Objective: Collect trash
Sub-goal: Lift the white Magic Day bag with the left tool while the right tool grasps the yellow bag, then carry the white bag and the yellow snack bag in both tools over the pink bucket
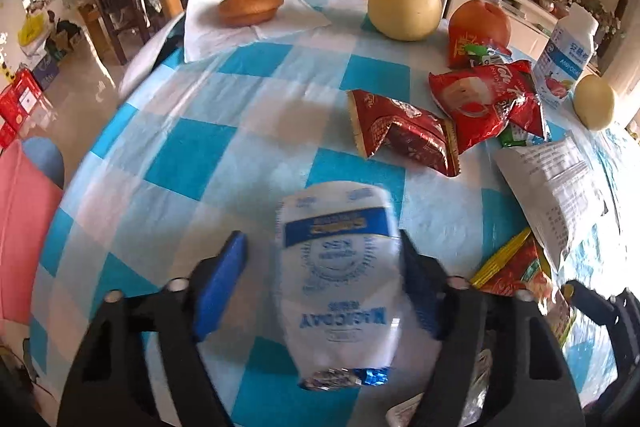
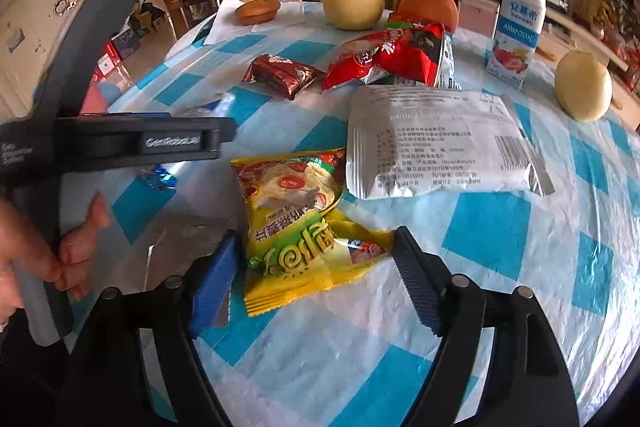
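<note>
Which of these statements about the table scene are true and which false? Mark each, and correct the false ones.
1. A white and blue wrapper lies between the left gripper's fingers. True.
2. The yellow wrapper sits on top of the milk carton. False: it lies flat on the tablecloth, between the right gripper's fingers, well short of the carton.
3. The bun rests on a white napkin. True.
4. The carton lies on its side. False: it stands upright.
5. A large pear sits beside an orange fruit. True.
</note>
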{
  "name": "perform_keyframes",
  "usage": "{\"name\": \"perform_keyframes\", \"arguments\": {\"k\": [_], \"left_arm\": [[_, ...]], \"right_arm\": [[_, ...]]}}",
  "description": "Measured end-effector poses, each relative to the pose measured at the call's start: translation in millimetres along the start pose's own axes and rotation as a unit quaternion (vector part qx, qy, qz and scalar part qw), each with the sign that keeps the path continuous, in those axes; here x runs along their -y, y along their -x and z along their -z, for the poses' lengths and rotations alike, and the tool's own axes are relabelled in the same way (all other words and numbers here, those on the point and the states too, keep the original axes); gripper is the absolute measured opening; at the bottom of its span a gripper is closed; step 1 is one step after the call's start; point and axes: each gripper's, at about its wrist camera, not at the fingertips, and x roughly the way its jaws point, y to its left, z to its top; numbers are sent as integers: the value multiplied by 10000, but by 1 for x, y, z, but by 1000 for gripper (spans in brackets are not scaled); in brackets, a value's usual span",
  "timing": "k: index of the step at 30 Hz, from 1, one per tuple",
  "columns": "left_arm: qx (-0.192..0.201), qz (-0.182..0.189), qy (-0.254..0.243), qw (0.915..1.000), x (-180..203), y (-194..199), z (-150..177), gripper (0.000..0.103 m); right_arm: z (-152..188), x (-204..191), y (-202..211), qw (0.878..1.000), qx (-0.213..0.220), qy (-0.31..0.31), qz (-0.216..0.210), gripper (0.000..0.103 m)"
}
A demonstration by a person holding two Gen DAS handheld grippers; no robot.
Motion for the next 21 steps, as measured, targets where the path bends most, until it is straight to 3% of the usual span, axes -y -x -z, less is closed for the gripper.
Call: {"name": "perform_keyframes", "arguments": {"k": [3, 8, 13, 21], "left_arm": [[61, 114, 0, 9999, -3, 3, 1, 60], [91, 358, 32, 9993, -9, 6, 3, 60], [72, 527, 255, 9983, -23, 8, 4, 60], [225, 728, 690, 9947, -54, 19, -2, 60]], "right_arm": [[0, 0, -2, 10000, 75, 23, 30, 78], [-2, -3, -2, 9998, 163, 46, 52, 68], [-2, -10, 5, 9992, 346, 104, 149, 54], [-2, -18, 14, 9985, 457, -26, 299, 45]]}}
